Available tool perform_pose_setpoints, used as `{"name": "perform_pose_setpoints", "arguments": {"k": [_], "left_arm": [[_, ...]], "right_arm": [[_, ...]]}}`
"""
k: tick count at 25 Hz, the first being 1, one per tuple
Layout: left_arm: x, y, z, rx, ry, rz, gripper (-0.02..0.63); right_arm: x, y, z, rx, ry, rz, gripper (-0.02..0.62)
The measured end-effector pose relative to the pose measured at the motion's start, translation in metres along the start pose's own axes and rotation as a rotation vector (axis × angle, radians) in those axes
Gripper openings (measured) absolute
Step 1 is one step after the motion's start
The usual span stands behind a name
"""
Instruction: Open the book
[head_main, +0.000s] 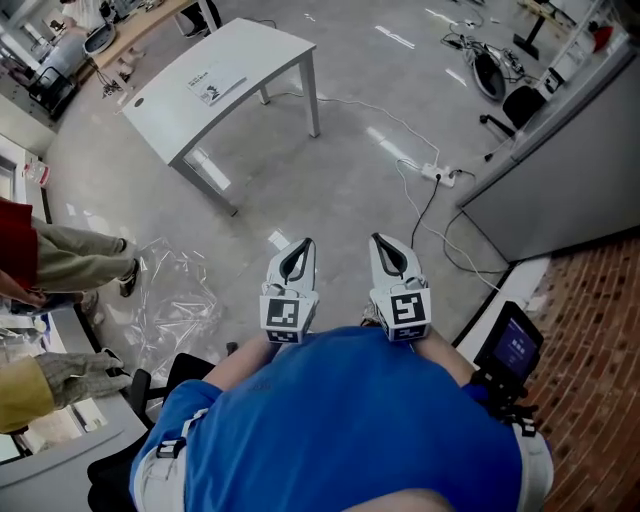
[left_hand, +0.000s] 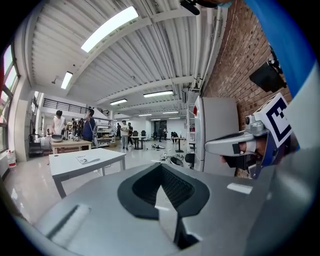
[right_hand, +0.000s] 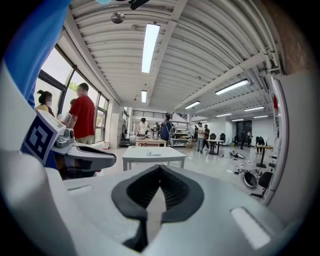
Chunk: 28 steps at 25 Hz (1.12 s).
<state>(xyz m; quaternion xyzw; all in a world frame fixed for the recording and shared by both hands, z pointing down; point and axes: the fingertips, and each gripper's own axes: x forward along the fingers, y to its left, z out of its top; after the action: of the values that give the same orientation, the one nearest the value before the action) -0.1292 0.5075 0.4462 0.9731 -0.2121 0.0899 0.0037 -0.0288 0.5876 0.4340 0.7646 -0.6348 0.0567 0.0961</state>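
The person is holding the left gripper (head_main: 300, 250) and right gripper (head_main: 384, 245) closed and empty, well short of the table (head_main: 262, 42) where the book (head_main: 219, 88) is lying, so the approach seems to be just starting and is calling for walking closer.

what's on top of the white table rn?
A thin book lies flat on the white table. A small dark round item sits near one corner, too small to identify. Nothing covers the top.
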Motion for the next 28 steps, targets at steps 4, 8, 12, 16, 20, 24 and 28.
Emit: {"name": "perform_pose_setpoints", "arguments": {"k": [4,8,12,16,20,24,28], "left_arm": [[0.038,-0.028,0.014,0.006,-0.013,-0.003,0.006],[0.074,-0.053,0.018,0.001,-0.004,0.017,0.006],[0.097,-0.074,0.021,0.0,0.002,0.034,0.006],[0.112,-0.083,0.021,0.009,0.016,0.05,0.006],[0.127,-0.074,0.018,0.006,0.034,0.08,0.007],[0.142,-0.05,0.017,-0.008,0.038,0.118,0.006],[0.16,-0.021,0.017,-0.025,0.032,0.15,0.006]], "right_arm": [[-0.001,-0.051,0.003,0.01,-0.003,-0.021,0.003],[0.001,-0.094,-0.008,0.016,-0.01,0.002,0.003],[0.001,-0.126,-0.017,0.021,0.002,0.019,0.003],[0.009,-0.143,-0.022,0.04,0.011,0.043,0.003],[0.028,-0.15,-0.024,0.054,0.011,0.075,0.003],[0.06,-0.148,-0.019,0.038,0.015,0.117,0.003],[0.097,-0.143,-0.009,0.016,0.014,0.156,0.003]]}}
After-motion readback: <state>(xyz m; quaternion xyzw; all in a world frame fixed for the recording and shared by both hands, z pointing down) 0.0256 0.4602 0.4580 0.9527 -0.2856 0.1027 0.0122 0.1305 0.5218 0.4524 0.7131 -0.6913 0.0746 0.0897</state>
